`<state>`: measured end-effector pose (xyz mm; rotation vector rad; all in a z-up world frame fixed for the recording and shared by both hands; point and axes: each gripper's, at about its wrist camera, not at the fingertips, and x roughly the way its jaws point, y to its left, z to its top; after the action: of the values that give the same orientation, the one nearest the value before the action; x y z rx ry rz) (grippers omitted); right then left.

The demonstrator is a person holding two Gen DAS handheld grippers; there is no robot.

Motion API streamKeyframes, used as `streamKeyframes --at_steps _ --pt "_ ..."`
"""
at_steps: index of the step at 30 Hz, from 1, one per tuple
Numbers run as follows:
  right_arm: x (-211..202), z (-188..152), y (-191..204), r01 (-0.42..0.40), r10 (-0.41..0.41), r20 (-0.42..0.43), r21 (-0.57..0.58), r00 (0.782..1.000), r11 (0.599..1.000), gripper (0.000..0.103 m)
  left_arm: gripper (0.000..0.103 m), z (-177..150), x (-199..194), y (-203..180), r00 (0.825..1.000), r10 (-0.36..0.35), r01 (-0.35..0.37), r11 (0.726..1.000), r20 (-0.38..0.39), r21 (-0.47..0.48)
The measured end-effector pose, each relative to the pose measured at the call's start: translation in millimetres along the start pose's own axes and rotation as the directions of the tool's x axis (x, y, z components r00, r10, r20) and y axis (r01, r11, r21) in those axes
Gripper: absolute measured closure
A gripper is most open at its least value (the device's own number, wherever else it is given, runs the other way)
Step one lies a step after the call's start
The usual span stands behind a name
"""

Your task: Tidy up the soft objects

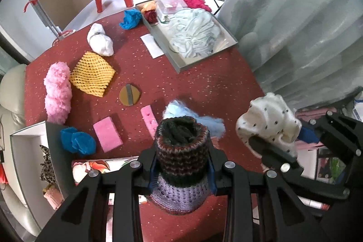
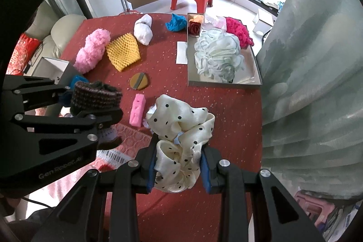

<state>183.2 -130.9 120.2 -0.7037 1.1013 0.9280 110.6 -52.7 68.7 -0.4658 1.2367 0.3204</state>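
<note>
A knitted striped hat (image 1: 181,151) is clamped in the left hand-held gripper (image 1: 182,170) and a polka-dot scrunchie (image 2: 181,142) in the right hand-held gripper (image 2: 178,170), both held above the red tabletop (image 2: 215,106); only a pale bath pouf (image 2: 217,56), roses and a magenta piece are seen in the grey tray (image 2: 226,83), while the pink fluffy yarn (image 1: 57,92), yellow mesh (image 1: 93,76) and sponges are judged unsorted, so much is left

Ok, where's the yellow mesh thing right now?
The yellow mesh sleeve lies on the red tablecloth, left side of the left wrist view, touching the pink fluffy roll.
</note>
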Motion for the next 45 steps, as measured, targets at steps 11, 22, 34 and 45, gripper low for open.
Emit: streamKeyframes --at_steps 11,22,34,45 --pt "-18.4 -21.3 10.9 0.014 -0.014 -0.006 -0.007 1.0 1.0 0.069 0.068 -10.4 -11.9 -19.3 1.0 -0.03 0.029 0.998 0.008 0.053" --pt "-29.7 -36.5 12.4 0.009 -0.009 -0.027 0.011 1.0 1.0 0.069 0.068 -31.3 -15.8 -23.9 0.999 -0.036 0.038 0.996 -0.014 0.081" --pt "-38.1 -49.2 28.3 0.016 -0.016 -0.036 -0.011 0.999 1.0 0.069 0.068 -44.2 -22.8 -18.9 0.999 -0.036 0.037 0.996 -0.012 0.082" --pt "-41.5 -51.5 48.5 0.01 -0.012 -0.047 -0.043 0.999 0.999 0.069 0.068 -59.5 -27.9 7.0 1.0 -0.015 0.016 0.999 -0.017 0.048"
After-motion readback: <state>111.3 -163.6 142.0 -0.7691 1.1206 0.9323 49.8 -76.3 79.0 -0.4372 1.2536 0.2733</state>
